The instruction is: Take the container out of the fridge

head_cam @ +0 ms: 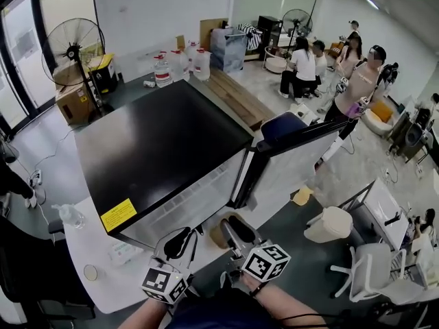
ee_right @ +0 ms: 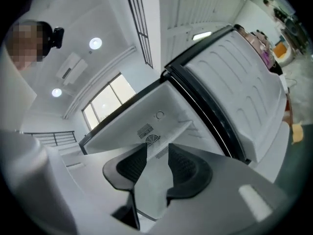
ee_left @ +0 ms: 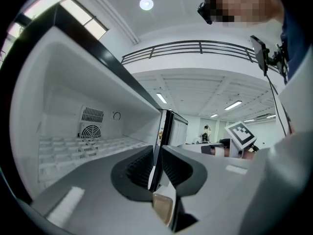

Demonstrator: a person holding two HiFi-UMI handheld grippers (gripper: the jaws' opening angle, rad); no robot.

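Observation:
The fridge [head_cam: 164, 142] has a black top, and its door [head_cam: 295, 160] swings open to the right. A tan and pale container [head_cam: 219, 233] sits low in front of the opening, between my two grippers. My left gripper [head_cam: 180, 242] is nearly shut on a thin edge of it, and a tan part [ee_left: 164, 207] shows at the jaw base. My right gripper [head_cam: 240, 230] is shut on a pale wall of the container [ee_right: 151, 190]. Both gripper views look up into the white fridge interior [ee_left: 93, 126], where the vent [ee_right: 152, 140] shows. Left gripper [ee_left: 155, 168] and right gripper [ee_right: 157, 163] point at it.
A white table [head_cam: 89, 252] at my left carries a water bottle [head_cam: 68, 216]. A fan [head_cam: 72, 43] stands far left, and jugs [head_cam: 182, 64] and a wooden bench [head_cam: 236, 98] are behind the fridge. A bin [head_cam: 329, 223] and a chair [head_cam: 363, 273] stand right. People [head_cam: 357, 81] are far back.

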